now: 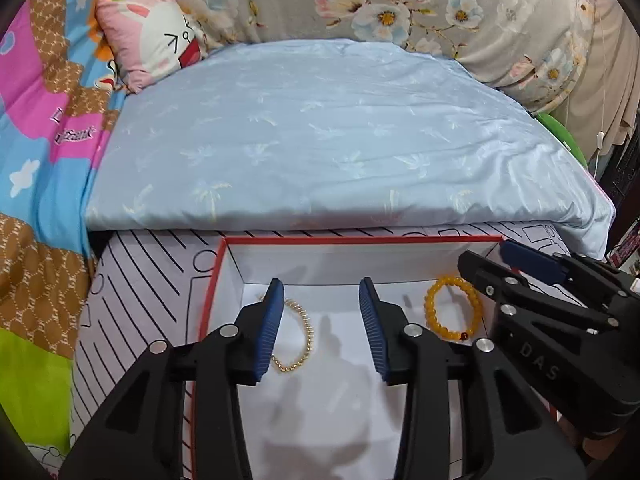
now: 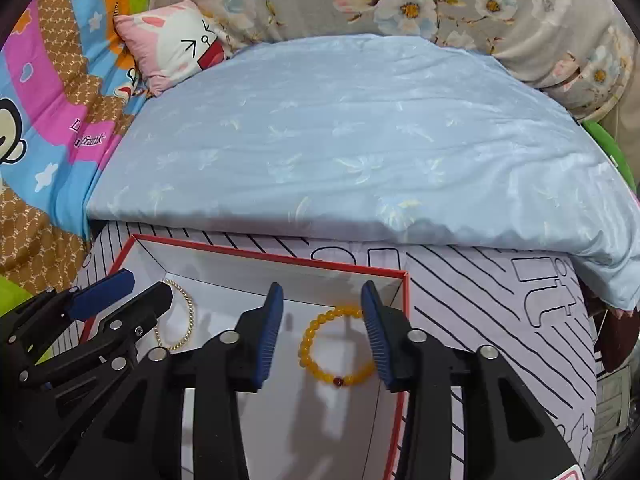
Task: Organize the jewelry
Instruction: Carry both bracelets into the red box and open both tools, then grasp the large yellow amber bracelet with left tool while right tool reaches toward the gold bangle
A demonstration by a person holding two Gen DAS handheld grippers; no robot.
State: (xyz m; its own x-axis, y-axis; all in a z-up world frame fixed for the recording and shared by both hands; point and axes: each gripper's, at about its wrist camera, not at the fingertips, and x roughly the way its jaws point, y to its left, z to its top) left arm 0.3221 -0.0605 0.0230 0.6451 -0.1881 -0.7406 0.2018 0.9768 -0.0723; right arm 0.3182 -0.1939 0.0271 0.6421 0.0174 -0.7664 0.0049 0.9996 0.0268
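Note:
A white box with a red rim (image 1: 360, 239) (image 2: 280, 261) lies on the bed. Inside lie a gold bead bracelet (image 1: 304, 340) (image 2: 186, 320) on the left and a yellow bead bracelet (image 1: 454, 310) (image 2: 336, 346) with one dark red bead on the right. My left gripper (image 1: 322, 316) is open above the box floor, with the gold bracelet beside its left finger. My right gripper (image 2: 322, 320) is open above the yellow bracelet, its fingers either side of it. Each gripper shows in the other's view: the right (image 1: 560, 304), the left (image 2: 92, 320).
The box rests on a lilac sheet with black line drawings (image 1: 132, 300) (image 2: 500, 320). A folded light blue quilt (image 1: 320, 140) (image 2: 340, 140) lies just behind it. A pink cartoon pillow (image 1: 152, 40) (image 2: 176, 44), a colourful blanket (image 1: 40, 160) and a floral cover (image 2: 440, 4) surround them.

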